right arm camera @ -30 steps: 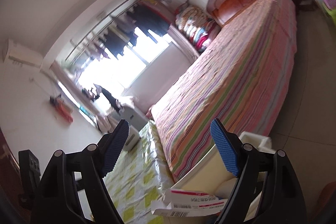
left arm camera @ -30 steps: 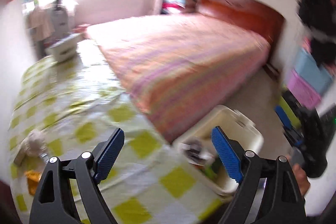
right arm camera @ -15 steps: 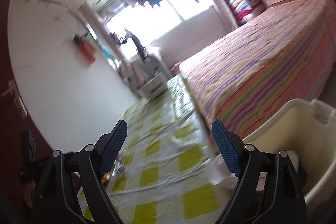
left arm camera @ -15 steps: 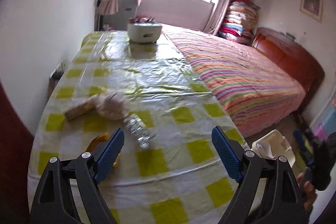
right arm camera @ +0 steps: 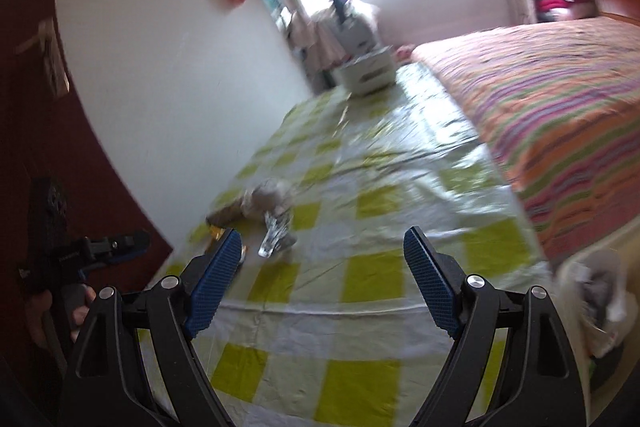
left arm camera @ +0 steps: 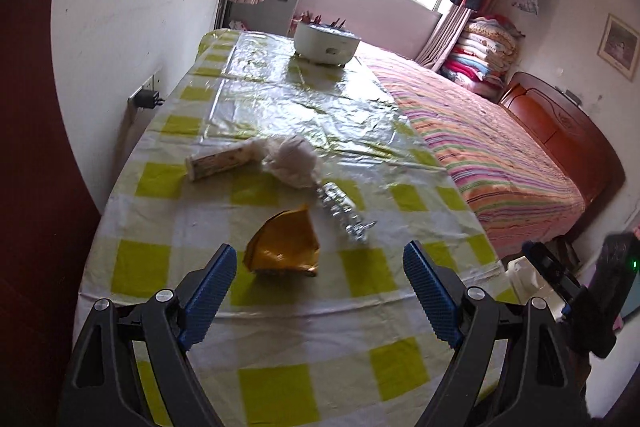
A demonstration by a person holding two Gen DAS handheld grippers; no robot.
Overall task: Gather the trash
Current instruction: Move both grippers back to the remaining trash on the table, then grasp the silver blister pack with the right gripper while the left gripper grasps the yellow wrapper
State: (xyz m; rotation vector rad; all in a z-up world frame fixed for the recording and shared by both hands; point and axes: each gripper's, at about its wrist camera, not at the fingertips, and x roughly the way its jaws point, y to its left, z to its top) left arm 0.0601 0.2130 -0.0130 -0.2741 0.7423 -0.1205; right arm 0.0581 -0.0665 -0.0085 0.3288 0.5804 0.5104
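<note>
On the yellow-and-white checked tablecloth (left arm camera: 360,311) lies trash: a crumpled yellow wrapper (left arm camera: 285,246), a crushed clear plastic bottle (left arm camera: 341,207), a wad of white paper (left arm camera: 291,159) and a tan paper tube (left arm camera: 221,162). My left gripper (left arm camera: 316,287) hovers open just short of the yellow wrapper, nothing between its blue pads. My right gripper (right arm camera: 322,277) is open and empty too, over the near part of the table, with the bottle (right arm camera: 276,231) and the paper wad (right arm camera: 269,198) ahead on its left. A white bin (right arm camera: 600,311) holding trash shows at the right edge.
A white appliance (left arm camera: 326,43) stands at the table's far end. A bed with a striped cover (left arm camera: 488,163) runs along the table's right side. A white wall with a socket (left arm camera: 146,98) borders the left. The right gripper (left arm camera: 560,283) shows at the left wrist view's right edge.
Both views have swung from the bin and bed to the table. The left gripper has come closer to the yellow wrapper and bottle. Both grippers stay open and empty.
</note>
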